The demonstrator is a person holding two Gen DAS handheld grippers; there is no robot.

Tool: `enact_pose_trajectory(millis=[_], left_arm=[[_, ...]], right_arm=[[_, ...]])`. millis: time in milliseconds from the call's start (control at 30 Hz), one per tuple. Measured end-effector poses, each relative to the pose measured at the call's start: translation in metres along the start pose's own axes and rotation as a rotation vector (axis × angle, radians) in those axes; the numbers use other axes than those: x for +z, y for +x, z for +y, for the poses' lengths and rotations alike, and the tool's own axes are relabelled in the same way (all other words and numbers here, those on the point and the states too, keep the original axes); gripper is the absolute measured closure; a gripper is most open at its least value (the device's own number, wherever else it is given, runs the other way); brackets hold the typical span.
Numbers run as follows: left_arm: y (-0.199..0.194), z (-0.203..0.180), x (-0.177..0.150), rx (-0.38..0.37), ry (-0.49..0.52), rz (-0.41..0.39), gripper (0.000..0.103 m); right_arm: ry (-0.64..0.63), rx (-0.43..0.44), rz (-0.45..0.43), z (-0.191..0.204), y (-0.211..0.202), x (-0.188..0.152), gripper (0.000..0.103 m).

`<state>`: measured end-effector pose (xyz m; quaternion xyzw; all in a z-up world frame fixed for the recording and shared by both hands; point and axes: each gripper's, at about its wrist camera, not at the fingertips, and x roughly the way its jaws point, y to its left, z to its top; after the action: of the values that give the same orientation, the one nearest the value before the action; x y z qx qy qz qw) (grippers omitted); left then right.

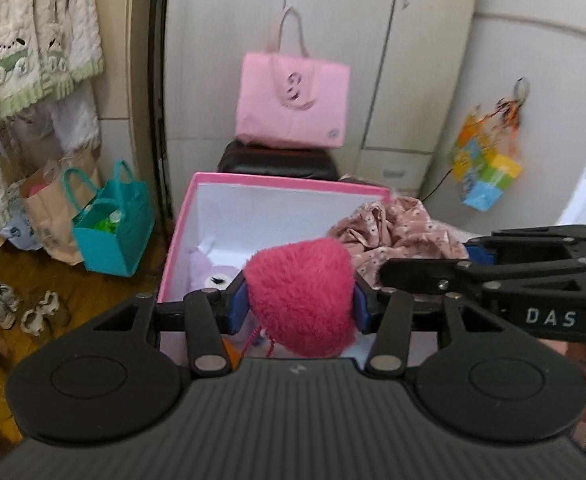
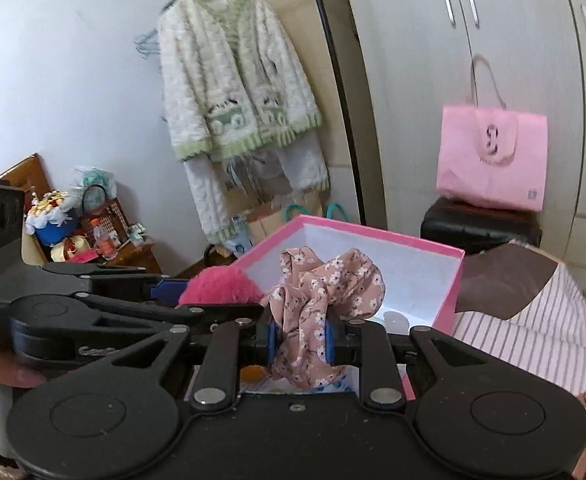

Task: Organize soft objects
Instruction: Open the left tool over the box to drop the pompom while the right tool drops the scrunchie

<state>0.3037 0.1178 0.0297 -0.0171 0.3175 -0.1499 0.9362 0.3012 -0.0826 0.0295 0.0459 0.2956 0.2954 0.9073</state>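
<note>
The left gripper (image 1: 301,312) had its jaws pinching a fuzzy magenta plush (image 1: 303,298), the blue pads pressed into its sides, and it hung above the near edge of the pink box (image 1: 285,182). A thin pink cord dangled beneath the plush. Inside the box, near its left wall, lay a pale lilac plush (image 1: 209,270).

The right gripper (image 2: 301,342) had its jaws pinching a floral pink fabric (image 2: 329,284), which bunched up above the pads and drooped below them, also over the near edge of the box. In the right wrist view the magenta plush showed just to the left of the fabric, with the left gripper alongside.

Behind the box a pink tote bag (image 1: 293,104) stood on a black stool (image 1: 279,160) against the wardrobe (image 1: 373,40). On the floor to the left of the box stood a teal bag (image 1: 113,232) beside a brown paper bag (image 1: 49,220), with small shoes (image 1: 17,306) nearby. A cream cardigan (image 2: 237,80) hung on the wall.
</note>
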Motion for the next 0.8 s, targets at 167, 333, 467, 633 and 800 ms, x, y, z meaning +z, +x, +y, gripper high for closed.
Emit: enact_pose_trajectory(millis=[167, 333, 467, 633, 800], left_arm=[[0.033, 0.014, 0.013, 0.035, -0.034, 0.075, 0.054], [0.049, 0.009, 0.015, 0.103, 0.059, 0.086, 0.055], [0.052, 0.009, 0.018, 0.093, 0.050, 0.086, 0.054], [0.057, 0.002, 0.017, 0.139, 0.127, 0.081, 0.050], [0.042, 0.001, 0.013, 0.138, 0.129, 0.058, 0.037]], right_arm=[[0.013, -0.017, 0.067, -0.017, 0.037, 0.012, 0.076], [-0.055, -0.052, 0.116, -0.020, 0.063, 0.012, 0.075], [-0.139, -0.111, 0.114, -0.018, 0.070, 0.009, 0.072], [-0.184, -0.125, 0.098, -0.016, 0.062, 0.007, 0.062], [-0.197, -0.114, 0.058, -0.014, 0.038, 0.002, 0.048]])
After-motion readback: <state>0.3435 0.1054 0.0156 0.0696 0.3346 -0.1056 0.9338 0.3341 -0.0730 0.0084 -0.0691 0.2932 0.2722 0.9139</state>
